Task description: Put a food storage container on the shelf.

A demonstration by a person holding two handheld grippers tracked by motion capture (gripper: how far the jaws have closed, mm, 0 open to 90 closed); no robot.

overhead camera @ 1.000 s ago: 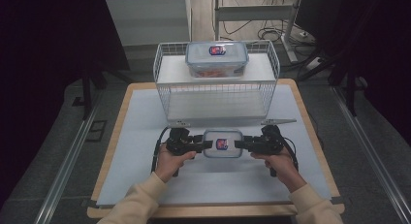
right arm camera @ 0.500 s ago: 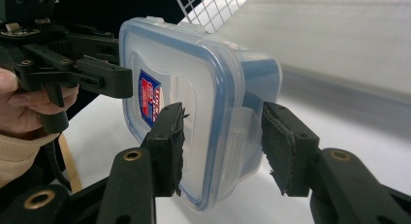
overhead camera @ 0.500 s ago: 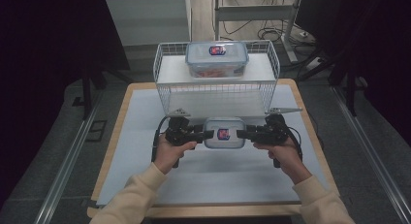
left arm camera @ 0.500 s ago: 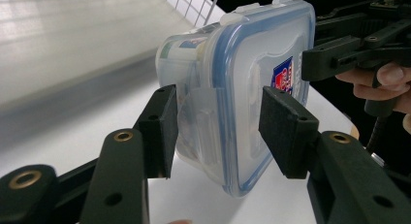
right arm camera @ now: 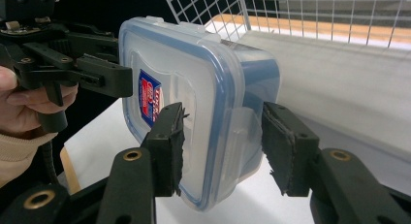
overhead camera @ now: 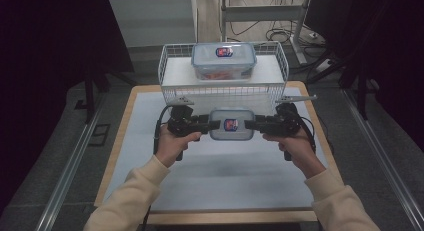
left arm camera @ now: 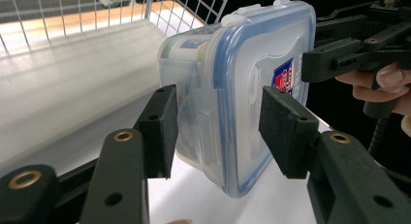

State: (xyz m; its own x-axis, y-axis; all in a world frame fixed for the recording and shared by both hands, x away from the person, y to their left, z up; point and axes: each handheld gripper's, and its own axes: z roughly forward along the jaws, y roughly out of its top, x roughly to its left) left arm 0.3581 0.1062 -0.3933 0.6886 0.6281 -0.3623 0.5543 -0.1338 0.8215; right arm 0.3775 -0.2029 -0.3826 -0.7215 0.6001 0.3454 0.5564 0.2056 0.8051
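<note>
Left tool (overhead camera: 212,124): pinching the left short end of the clear food container (overhead camera: 231,124); in the left gripper view one pad (left arm camera: 162,132) lies under the base and the other (left arm camera: 283,132) on the lid, over the end clip.
Right tool (overhead camera: 251,124): pinching the opposite short end of the same container; in the right gripper view one pad (right arm camera: 169,146) presses the lid, the other (right arm camera: 283,151) sits by the base past the clip.
Held container: spans the gap between the two tools, level, blue-rimmed lid up with a red and blue label (overhead camera: 230,124); clear of the surface (overhead camera: 215,176), which lies below and behind it.
Contents: something pale shows through the wall in the left gripper view; cannot tell what.
Wire basket (overhead camera: 172,71): white, just beyond both tools, farther from the person; its front wall is close behind the held container.
Second container (overhead camera: 223,61): same kind, lid on, rests on the white floor of the basket, well beyond the tools; orange contents show through its side.
Hands: left hand (overhead camera: 172,143) and right hand (overhead camera: 295,146) grip the tool handles, cream sleeves (overhead camera: 135,191) behind them.
Cables (overhead camera: 159,126): black, loop from each tool's outer side.
</note>
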